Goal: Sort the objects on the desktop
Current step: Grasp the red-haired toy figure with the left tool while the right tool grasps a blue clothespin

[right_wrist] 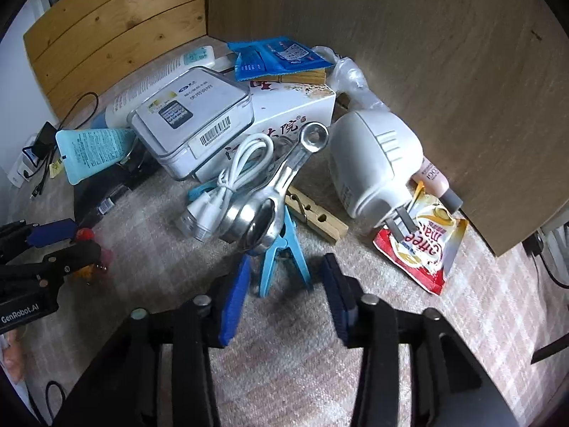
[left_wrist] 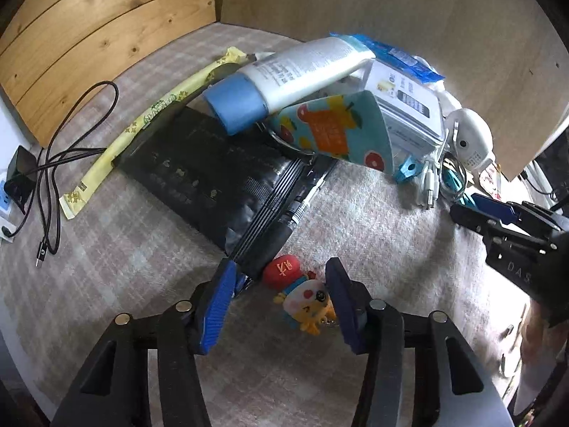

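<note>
Two grippers are working over a checked cloth (left_wrist: 355, 206) beside wooden panels. Left gripper (left_wrist: 279, 300) is standing unclenched, a cartoon keychain toy (left_wrist: 302, 295) lying between its jaws, untouched. Right gripper (right_wrist: 284, 291) is likewise released, a light-blue clip (right_wrist: 281, 252) sitting between its jaws, unpinched.

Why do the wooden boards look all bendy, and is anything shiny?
Left wrist view: the fisheye lens curves the boards near the edges, and the corners go black. Right wrist view: same bending; the metal spoons glare with light, and the clip casts a soft shadow.
</note>
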`<action>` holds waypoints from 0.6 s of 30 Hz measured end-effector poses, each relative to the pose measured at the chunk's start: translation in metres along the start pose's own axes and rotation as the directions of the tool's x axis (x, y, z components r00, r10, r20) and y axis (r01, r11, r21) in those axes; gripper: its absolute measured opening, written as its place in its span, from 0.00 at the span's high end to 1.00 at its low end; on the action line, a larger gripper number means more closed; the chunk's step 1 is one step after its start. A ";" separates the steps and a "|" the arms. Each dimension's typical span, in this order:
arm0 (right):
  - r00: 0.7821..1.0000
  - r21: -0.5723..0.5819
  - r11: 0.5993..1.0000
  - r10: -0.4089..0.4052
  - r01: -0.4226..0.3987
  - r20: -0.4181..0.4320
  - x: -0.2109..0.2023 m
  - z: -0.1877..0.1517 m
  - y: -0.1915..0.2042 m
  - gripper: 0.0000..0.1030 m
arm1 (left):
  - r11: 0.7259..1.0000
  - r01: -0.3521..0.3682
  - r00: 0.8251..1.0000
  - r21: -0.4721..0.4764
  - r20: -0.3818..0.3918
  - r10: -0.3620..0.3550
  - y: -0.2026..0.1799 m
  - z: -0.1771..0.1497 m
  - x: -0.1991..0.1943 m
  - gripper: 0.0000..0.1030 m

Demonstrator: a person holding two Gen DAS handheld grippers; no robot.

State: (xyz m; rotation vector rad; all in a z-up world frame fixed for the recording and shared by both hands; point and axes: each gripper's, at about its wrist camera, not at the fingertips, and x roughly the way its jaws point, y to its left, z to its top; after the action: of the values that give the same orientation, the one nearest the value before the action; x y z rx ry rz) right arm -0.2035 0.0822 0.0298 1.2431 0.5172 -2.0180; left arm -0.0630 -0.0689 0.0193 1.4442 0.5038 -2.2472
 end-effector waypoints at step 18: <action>1.000 0.137 0.991 -0.006 0.009 -0.024 -0.036 -0.053 0.018 0.72 | 0.993 0.092 0.995 0.078 0.021 -0.094 0.029 -0.047 -0.021 0.78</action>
State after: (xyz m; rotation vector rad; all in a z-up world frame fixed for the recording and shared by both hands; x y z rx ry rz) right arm -0.1471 0.1168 0.0381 1.3496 0.4003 -2.0766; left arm -0.0039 -0.0660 0.0182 1.4561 0.4908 -2.3786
